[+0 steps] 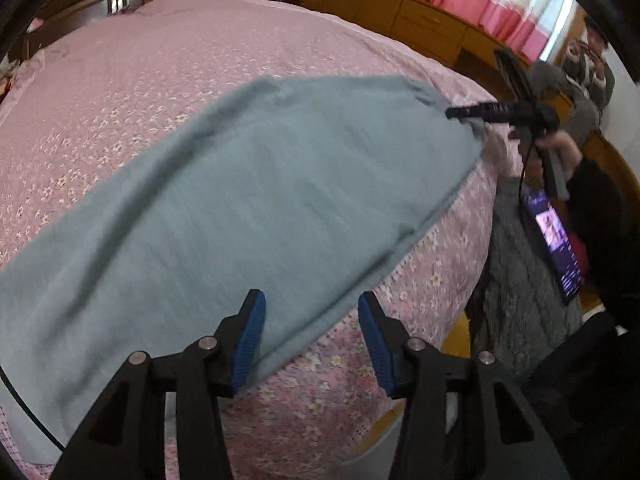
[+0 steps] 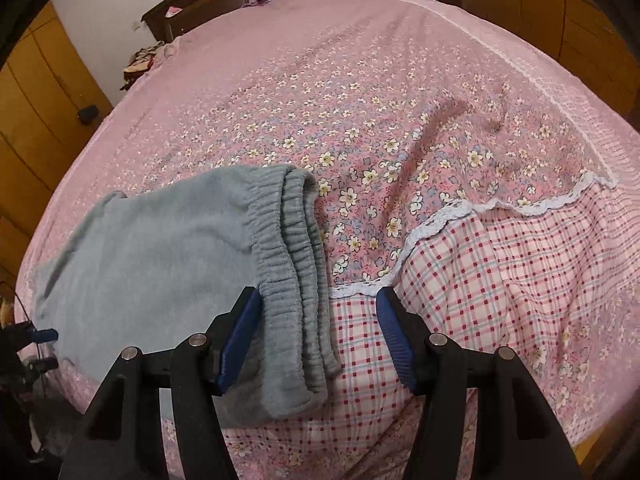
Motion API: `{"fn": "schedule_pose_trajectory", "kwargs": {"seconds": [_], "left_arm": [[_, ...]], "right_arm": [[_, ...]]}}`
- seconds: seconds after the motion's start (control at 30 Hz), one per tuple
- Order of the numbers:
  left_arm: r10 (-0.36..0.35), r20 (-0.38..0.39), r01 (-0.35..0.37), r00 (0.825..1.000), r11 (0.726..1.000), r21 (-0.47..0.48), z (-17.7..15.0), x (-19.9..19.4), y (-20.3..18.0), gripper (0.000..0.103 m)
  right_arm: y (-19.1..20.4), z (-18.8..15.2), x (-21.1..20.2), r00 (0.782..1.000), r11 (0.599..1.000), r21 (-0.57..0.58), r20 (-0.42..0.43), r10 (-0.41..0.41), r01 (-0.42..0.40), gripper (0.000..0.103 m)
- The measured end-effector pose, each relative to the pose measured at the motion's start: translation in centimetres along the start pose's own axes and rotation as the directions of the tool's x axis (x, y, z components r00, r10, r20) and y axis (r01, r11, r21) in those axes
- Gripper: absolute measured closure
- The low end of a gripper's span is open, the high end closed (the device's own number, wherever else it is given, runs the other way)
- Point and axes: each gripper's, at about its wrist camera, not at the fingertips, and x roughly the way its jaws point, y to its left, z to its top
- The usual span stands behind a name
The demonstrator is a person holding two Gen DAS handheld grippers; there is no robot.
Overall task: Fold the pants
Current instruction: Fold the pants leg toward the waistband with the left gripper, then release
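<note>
No readable writing or brand anywhere. Pants (image 2: 160, 264): pale blue-grey fleece, soft nap, folded lengthwise, lying flat on the bed (image 2: 360, 80) near its foot edge; ribbed elastic waistband (image 2: 292, 264) doubled, gathered. Bed cover: pink quilted cotton, small floral print, white lace trim, checked panel below. Left gripper (image 1: 311, 336): blue ridged pads parted, nothing clamped, over the pants' near edge. Right gripper (image 2: 318, 334): jaws wide, straddling the waistband, not pinching
</note>
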Motion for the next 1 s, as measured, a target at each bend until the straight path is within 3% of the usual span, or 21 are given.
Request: {"fn": "schedule_pose_trajectory", "kwargs": {"seconds": [0.07, 0.13, 0.17, 0.2, 0.27, 0.33, 0.53, 0.7, 0.8, 0.9, 1.0], "left_arm": [[0.010, 0.023, -0.010, 1.000, 1.000, 0.025, 0.0, 0.6, -0.1, 0.052], [0.040, 0.034, -0.041, 0.999, 0.998, 0.045, 0.2, 1.6, -0.4, 0.063], [0.059, 0.039, -0.061, 0.998, 0.996, 0.059, 0.7, 2.3, -1.2, 0.085], [0.080, 0.043, -0.083, 0.996, 0.994, 0.074, 0.6, 2.6, -1.5, 0.100], [0.104, 0.064, -0.109, 0.993, 0.990, 0.085, 0.4, 2.7, -2.2, 0.101], [0.117, 0.097, -0.125, 0.988, 0.988, 0.085, -0.1, 2.2, -2.8, 0.101], [0.139, 0.094, -0.149, 0.986, 0.982, 0.114, -1.4, 1.2, -4.4, 0.102], [0.185, 0.026, -0.186, 0.982, 0.974, 0.127, -2.0, 4.0, -4.5, 0.101], [0.168, 0.039, -0.171, 0.985, 0.981, 0.096, -2.2, 4.3, -4.1, 0.095], [0.046, 0.076, -0.049, 0.996, 0.998, 0.044, -2.4, 2.5, -3.8, 0.076], [-0.094, 0.201, 0.106, 0.975, 0.993, -0.047, -1.5, 0.1, -2.9, 0.075]], "right_arm": [[0.1, 0.0, 0.1, 1.000, 1.000, -0.002, -0.011, -0.009, 0.009, 0.043], [0.1, 0.0, 0.1, 1.000, 1.000, 0.009, -0.019, -0.006, 0.006, 0.043], [0.1, 0.2, 0.3, 1.000, 1.000, 0.011, -0.023, -0.006, 0.006, 0.043], [0.0, 0.1, 0.2, 1.000, 1.000, 0.019, -0.026, -0.002, 0.003, 0.043], [-0.5, 0.0, 0.2, 0.999, 0.999, 0.048, -0.039, 0.008, -0.006, 0.049], [-0.6, 0.6, 0.3, 0.998, 0.997, 0.060, -0.053, 0.046, -0.043, 0.073], [-0.4, 0.2, -1.1, 0.999, 0.998, 0.046, 0.003, 0.043, -0.043, 0.087], [-0.9, 0.0, -1.1, 0.998, 0.994, 0.090, 0.003, 0.059, -0.059, 0.086], [-0.3, -0.1, -1.0, 1.000, 0.996, 0.085, -0.004, 0.001, -0.001, 0.066], [0.6, -0.1, -2.4, 0.999, 0.998, 0.049, 0.015, -0.036, 0.035, 0.064], [3.5, -0.2, -3.9, 0.995, 0.995, -0.053, 0.059, -0.082, 0.085, 0.064]]}}
